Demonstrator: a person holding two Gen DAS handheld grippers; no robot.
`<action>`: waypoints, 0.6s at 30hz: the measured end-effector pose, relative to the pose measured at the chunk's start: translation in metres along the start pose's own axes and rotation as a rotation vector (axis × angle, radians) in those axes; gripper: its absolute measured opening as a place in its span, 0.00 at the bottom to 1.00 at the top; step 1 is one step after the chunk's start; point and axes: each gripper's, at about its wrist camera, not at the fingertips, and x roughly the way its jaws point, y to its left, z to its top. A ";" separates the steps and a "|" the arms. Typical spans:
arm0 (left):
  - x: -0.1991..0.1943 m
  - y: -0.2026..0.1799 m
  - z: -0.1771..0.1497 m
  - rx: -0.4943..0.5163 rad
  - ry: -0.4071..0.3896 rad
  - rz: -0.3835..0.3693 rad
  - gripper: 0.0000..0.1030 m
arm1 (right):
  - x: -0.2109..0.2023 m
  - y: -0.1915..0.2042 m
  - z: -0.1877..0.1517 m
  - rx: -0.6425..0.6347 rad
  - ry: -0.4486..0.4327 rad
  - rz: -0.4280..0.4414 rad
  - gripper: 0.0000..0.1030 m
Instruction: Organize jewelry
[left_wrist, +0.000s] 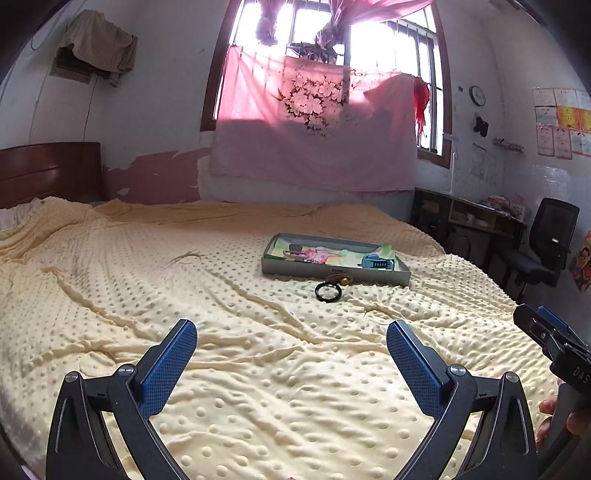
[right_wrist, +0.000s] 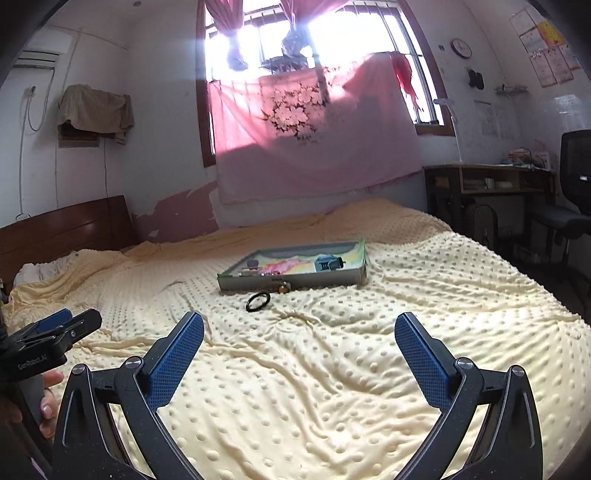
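Approach step — both the left gripper and right gripper hovered spread and empty. Black round ring-shaped bangle lay mid-bed on the dimpled cream blanket, just before the shallow grey tray's near edge — next: reach, pinch its rim.

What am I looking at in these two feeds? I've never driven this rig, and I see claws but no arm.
There is no arm: a person holds one two-finger gripper in each hand, each with a fisheye camera looking along its fingers. One feed is from the left gripper, the other from the right gripper. Both are open and hold nothing. Ahead, on the yellow dotted bedspread, lies a shallow tray with a few small items inside. A black ring and a small brownish piece lie on the bedspread just before it.
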 end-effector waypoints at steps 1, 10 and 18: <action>0.001 0.000 -0.001 -0.003 0.004 0.000 1.00 | 0.001 0.000 -0.002 0.000 0.007 -0.003 0.99; 0.015 -0.001 0.011 -0.002 -0.007 0.005 1.00 | 0.015 0.004 0.004 -0.005 0.007 -0.006 0.99; 0.038 -0.004 0.036 0.000 -0.042 0.002 1.00 | 0.040 0.002 0.026 -0.022 -0.026 -0.010 0.99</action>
